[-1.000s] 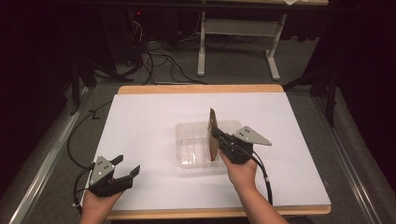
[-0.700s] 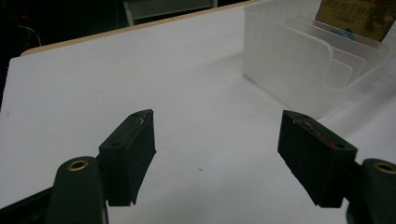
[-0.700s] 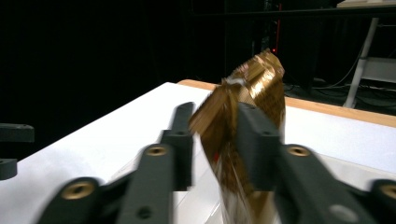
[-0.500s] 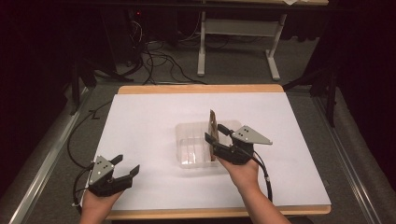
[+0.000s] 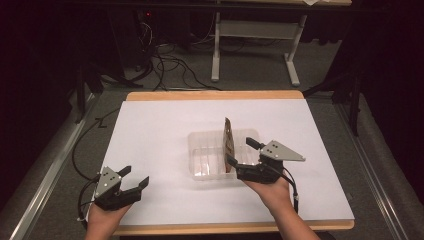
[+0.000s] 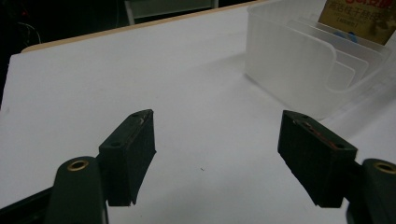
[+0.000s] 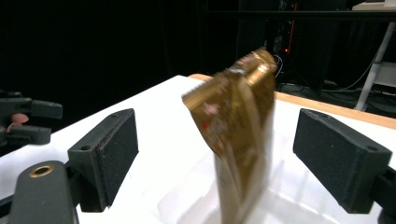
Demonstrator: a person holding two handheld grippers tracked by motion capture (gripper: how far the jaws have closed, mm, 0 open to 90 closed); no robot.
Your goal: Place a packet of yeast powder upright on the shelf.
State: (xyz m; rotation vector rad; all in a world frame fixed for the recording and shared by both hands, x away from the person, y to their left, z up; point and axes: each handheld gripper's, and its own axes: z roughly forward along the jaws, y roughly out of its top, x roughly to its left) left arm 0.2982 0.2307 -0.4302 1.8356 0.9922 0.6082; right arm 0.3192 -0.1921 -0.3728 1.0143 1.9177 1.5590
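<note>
Your right gripper (image 5: 239,156) sits at the right-hand edge of the clear plastic divided tray (image 5: 207,159), with its jaws spread wide. The flat gold foil packet (image 5: 229,140) stands upright in the tray, near that same right edge. In the right gripper view the packet (image 7: 238,135) rises between the two black jaws, touching neither of them, with a clear gap on each side. It looks tilted a little at the top, though the blur there makes the exact lean hard to judge. Its lower end sits down inside the tray (image 7: 289,196).

Your left gripper (image 5: 135,179) rests low on the white table top (image 5: 160,130), well apart from the tray and to its left, jaws also wide apart with nothing between them. In the left gripper view the tray (image 6: 303,60) lies ahead and to the right, and a corner of the gold packet (image 6: 359,18) shows above its far dividers.
</note>
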